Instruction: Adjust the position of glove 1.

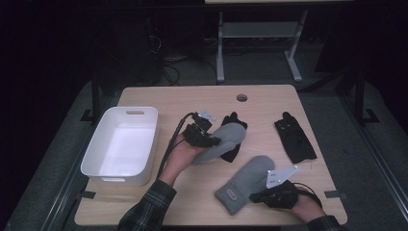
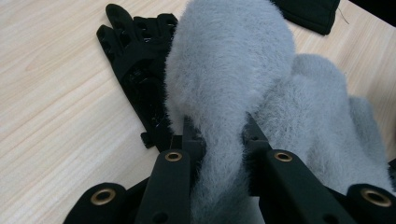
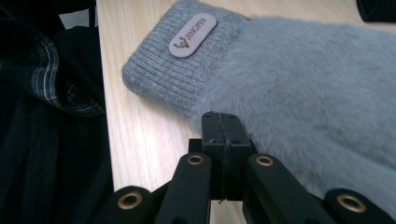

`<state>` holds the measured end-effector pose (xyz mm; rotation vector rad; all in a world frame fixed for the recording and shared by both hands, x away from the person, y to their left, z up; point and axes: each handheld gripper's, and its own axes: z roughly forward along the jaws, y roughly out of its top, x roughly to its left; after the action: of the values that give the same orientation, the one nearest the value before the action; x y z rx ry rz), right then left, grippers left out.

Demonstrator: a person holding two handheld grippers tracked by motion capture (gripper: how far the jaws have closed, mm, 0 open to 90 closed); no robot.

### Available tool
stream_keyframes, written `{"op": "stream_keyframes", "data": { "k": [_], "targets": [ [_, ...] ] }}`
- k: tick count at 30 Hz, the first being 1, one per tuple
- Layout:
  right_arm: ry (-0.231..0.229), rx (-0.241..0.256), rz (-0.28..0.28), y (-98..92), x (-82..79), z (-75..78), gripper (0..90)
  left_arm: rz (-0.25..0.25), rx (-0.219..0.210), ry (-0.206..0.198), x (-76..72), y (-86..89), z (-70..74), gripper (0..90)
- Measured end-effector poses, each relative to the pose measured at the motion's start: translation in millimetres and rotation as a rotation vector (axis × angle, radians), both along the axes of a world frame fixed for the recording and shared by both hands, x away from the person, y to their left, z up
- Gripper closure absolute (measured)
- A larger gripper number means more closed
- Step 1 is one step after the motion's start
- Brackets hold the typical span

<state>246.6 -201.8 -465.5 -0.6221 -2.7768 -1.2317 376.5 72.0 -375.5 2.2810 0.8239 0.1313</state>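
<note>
While the white bin [image 1: 120, 147] at the table's left sits with nothing in it, the left gripper [image 2: 215, 140] has its jaws pinching a grey mitten [image 2: 233, 84] lying over a black glove [image 2: 140, 70] mid-table. The right gripper [image 3: 223, 140], jaws pressed together, rests against the second grey mitten [image 3: 299, 79] near the front edge, so I'd say the sorting's barely started, with another black glove [image 1: 294, 137] untouched off to the right.

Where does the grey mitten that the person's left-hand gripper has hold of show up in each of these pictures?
High view: the held grey mitten is mid-table, lying over a black glove, right of the white bin.
Left gripper view: it takes up the centre, pinched between the left gripper jaws.
Right gripper view: I cannot pick it out; the mitten there is the other one, with a label.
Shared landmark: the light wooden table.
</note>
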Motion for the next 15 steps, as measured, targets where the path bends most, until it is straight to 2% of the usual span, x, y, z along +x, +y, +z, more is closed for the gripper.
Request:
{"op": "stream_keyframes", "data": {
  "k": [11,15],
  "targets": [
    [-0.012,-0.026,0.016,32.6,19.8,-2.9,90.0,0.003,0.005,-0.005,0.1,2.9,0.6,76.8],
    [-0.027,-0.037,0.018,38.6,26.3,-2.3,90.0,-0.003,0.006,-0.004,-0.7,1.9,0.9,76.8]
  ]
}}
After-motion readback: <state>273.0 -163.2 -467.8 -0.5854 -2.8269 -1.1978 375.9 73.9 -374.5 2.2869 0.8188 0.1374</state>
